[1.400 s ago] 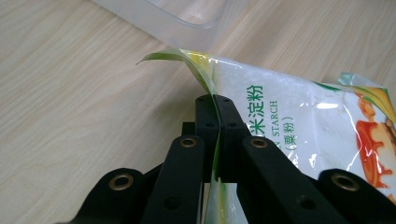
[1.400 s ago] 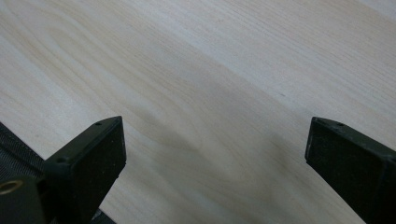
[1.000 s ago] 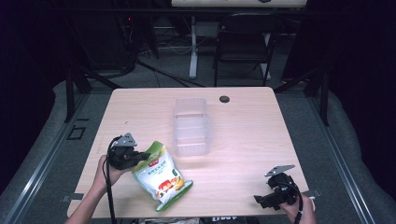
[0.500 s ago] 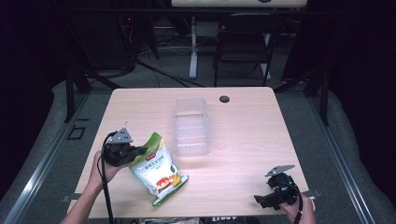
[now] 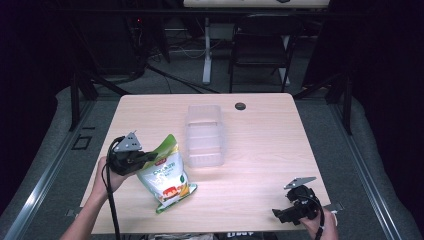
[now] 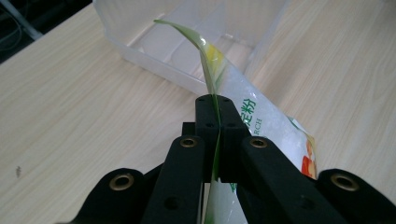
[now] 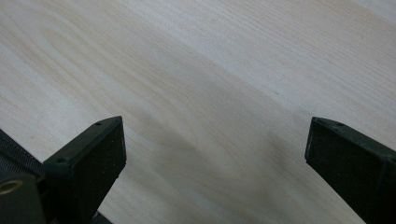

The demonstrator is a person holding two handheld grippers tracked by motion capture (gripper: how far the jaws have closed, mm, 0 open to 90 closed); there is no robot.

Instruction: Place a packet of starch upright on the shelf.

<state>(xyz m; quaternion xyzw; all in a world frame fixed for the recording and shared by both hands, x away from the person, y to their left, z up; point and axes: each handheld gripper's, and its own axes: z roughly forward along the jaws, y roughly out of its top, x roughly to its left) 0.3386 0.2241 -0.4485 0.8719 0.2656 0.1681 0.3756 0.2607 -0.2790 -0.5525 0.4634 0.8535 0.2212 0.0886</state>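
The left gripper [image 5: 150, 157] was seen with fingers clamped on the top edge of a green-and-white printed plastic food pouch [image 5: 167, 177], tilted on the wooden bench [image 5: 260, 150] beside a clear plastic container [image 5: 204, 135]; the right gripper [image 7: 215, 158] was held with fingers wide apart over bare bench.

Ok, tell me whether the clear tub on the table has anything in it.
Empty. The clear tub sits lidless on the table, and the left gripper view shows its bare bottom. The bag is outside it, held beside it.

obstacle: clear bin [image 5: 204, 136] mid-table, beside starch bag [image 5: 166, 176] | right half: open tabletop [image 5: 265, 150]
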